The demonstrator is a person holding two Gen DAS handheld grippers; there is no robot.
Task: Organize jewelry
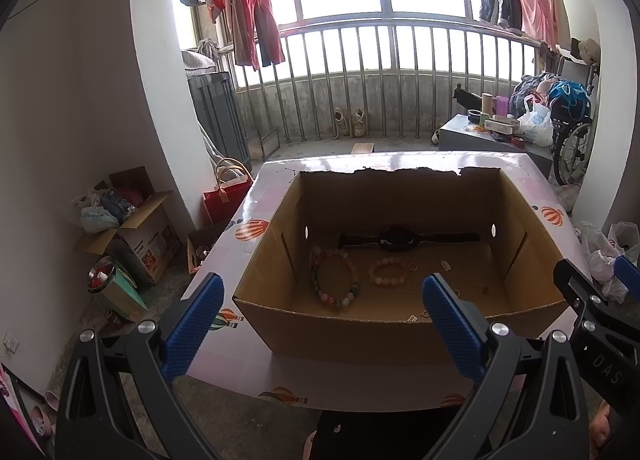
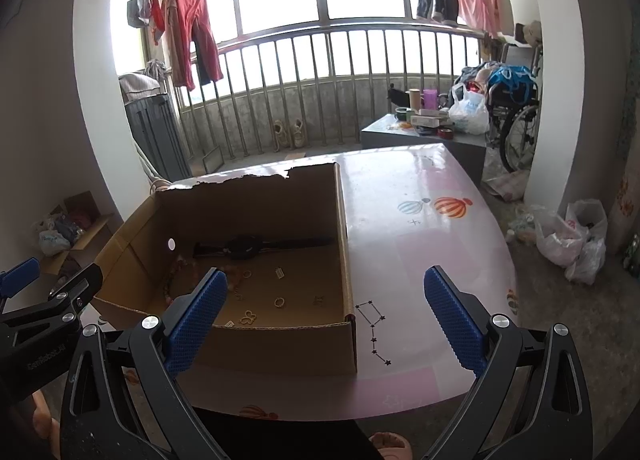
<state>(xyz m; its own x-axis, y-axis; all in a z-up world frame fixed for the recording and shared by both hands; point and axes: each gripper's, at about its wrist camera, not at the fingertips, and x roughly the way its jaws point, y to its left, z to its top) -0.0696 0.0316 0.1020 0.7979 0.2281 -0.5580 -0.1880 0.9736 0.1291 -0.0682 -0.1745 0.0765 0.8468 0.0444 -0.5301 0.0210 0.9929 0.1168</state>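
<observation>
Bracelets [image 1: 335,278], two, beside one watch [image 1: 397,239] in cardboard box [image 1: 400,334]

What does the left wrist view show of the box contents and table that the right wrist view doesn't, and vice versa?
Only the left wrist view shows both bead bracelets whole: the multicoloured bracelet and the smaller pink bracelet.

Only the right wrist view shows the butterfly-shaped charm, the bare table right of the box, and the constellation print.

Both show the cardboard box, the black watch by its far wall, and an open, empty left claw and right claw.
</observation>
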